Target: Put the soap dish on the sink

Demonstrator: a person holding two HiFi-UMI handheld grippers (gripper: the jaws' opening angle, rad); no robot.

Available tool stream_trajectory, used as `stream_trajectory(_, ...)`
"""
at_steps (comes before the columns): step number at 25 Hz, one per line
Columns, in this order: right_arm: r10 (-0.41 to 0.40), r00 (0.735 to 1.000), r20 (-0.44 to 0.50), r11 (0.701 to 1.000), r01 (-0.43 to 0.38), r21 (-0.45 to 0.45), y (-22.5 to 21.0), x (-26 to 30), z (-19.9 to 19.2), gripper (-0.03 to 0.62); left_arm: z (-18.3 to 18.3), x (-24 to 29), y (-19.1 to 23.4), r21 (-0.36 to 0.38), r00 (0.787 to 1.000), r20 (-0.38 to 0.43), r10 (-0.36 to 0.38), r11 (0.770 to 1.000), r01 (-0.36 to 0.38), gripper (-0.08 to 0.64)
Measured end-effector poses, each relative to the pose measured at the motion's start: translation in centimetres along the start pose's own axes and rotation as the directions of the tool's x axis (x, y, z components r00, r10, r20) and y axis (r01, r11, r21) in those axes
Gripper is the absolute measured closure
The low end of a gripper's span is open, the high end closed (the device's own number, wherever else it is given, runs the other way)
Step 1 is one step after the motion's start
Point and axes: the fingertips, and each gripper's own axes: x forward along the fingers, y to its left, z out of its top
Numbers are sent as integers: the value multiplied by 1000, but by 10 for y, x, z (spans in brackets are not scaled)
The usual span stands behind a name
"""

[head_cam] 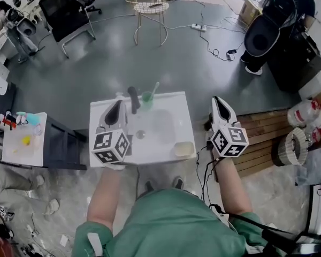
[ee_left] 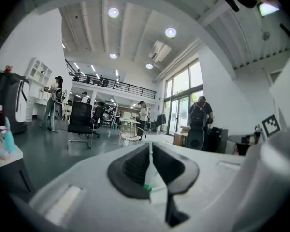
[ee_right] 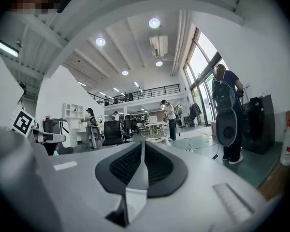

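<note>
2 grippers, both with jaws pressed together on nothing: the left gripper (head_cam: 117, 106) hovers over the sink's (head_cam: 174, 101) left side, the right gripper (head_cam: 218, 104) hangs just off its right edge. The cream soap dish (head_cam: 184, 149) sits on the sink's near-right corner, so the placing looks done and the grippers seem to be holding clear.

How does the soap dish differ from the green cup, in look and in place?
The soap dish is cream and low; the green cup is taller and holds a toothbrush. The soap dish sits at the sink's near right corner; the green cup stands at its far edge by the faucet. Both rest on the sink.
</note>
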Motion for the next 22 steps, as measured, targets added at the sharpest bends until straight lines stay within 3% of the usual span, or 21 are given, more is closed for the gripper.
stream_trajectory(5, 29, 997, 76, 999, -27, -32, 16, -10, 39, 572, 35, -3, -15, 18, 997, 70, -34, 999, 33, 543)
stream_trajectory(8, 32, 993, 115, 997, -25, -68, 22, -17, 53, 572, 43, -5, -25, 66, 994, 94, -53, 997, 47, 543)
stream_trajectory(11, 36, 991, 131, 996, -25, -88, 29, -20, 58, 572, 44, -6, -31, 94, 993, 95, -68, 994, 59, 543)
stream_trajectory(22, 50, 990, 133, 995, -37, -97, 31, -24, 59, 572, 47, 0, -38, 92, 991, 99, -90, 992, 81, 543)
